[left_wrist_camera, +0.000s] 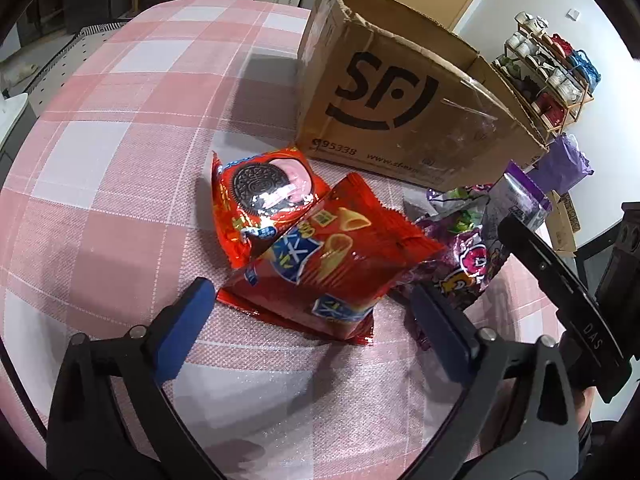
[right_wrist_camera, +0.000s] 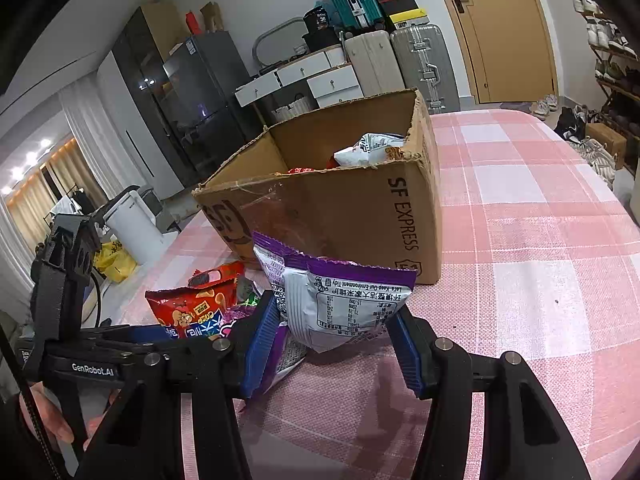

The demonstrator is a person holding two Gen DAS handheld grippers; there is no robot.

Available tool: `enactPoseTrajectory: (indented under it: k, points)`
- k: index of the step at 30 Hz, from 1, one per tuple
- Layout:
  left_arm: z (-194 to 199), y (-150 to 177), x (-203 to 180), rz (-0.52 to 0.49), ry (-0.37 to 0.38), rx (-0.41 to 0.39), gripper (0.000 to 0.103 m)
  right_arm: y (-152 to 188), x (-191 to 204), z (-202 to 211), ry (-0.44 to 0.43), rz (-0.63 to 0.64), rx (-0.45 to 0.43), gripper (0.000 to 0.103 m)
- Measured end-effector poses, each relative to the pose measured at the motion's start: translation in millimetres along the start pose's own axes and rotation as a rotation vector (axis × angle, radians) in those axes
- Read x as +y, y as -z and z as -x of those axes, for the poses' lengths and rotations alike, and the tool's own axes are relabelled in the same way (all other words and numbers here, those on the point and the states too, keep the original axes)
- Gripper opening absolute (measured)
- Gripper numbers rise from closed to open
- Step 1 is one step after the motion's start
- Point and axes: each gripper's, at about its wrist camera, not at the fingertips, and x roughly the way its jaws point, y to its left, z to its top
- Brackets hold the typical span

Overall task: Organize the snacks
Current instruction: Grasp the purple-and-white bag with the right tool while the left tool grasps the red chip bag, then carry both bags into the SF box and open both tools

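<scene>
Now the purple-white packet (right_wrist_camera: 344, 312) sits between the right tongs' (right_wrist_camera: 332, 344) spread pads; left tongs (left_wrist_camera: 308, 312) gape.

I see a woven, matt pink-and-white checked tablecloth (left_wrist_camera: 120, 128) under everything. The cardboard box (left_wrist_camera: 400, 92) looks rough and dull, its rim torn, with a glossy strip of clear tape across 1 face. The red chip bag (left_wrist_camera: 332, 264) and cookie packet (left_wrist_camera: 256, 196) are shiny crinkled foil-plastic. My left gripper (left_wrist_camera: 308, 316) has matt black plastic arms and blue ribbed pads (left_wrist_camera: 188, 320).
</scene>
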Motion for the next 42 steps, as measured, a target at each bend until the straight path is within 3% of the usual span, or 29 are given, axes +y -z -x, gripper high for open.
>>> enactPoseTrajectory:
  k: [5,8,9,14,16,18,32,42]
  points:
    - [-2,0,0,-0.017,-0.005,0.000,0.094,0,-1,1,0.000,-0.002,-0.002,0.055]
    - [-2,0,-2,-0.047,-0.030,-0.002,0.081,0,-1,2,0.002,-0.007,-0.003,0.055]
    - [-2,1,-3,-0.058,-0.033,-0.001,0.072,-1,-1,2,0.002,-0.007,-0.004,0.055]
    - [3,4,-1,-0.082,0.000,-0.009,0.064,-1,0,4,0.010,-0.010,-0.008,0.055]
    - [4,4,0,-0.098,0.009,-0.019,0.051,-1,1,6,0.011,-0.010,-0.008,0.055]
    - [7,4,-5,-0.130,0.014,-0.028,0.048,0,1,7,0.016,-0.009,-0.010,0.055]
    - [18,15,2,-0.134,0.064,-0.049,0.042,1,7,31,0.055,-0.002,-0.031,0.055]
    - [55,18,-1,-0.161,0.088,-0.128,0.042,2,14,46,0.058,0.006,-0.047,0.055]
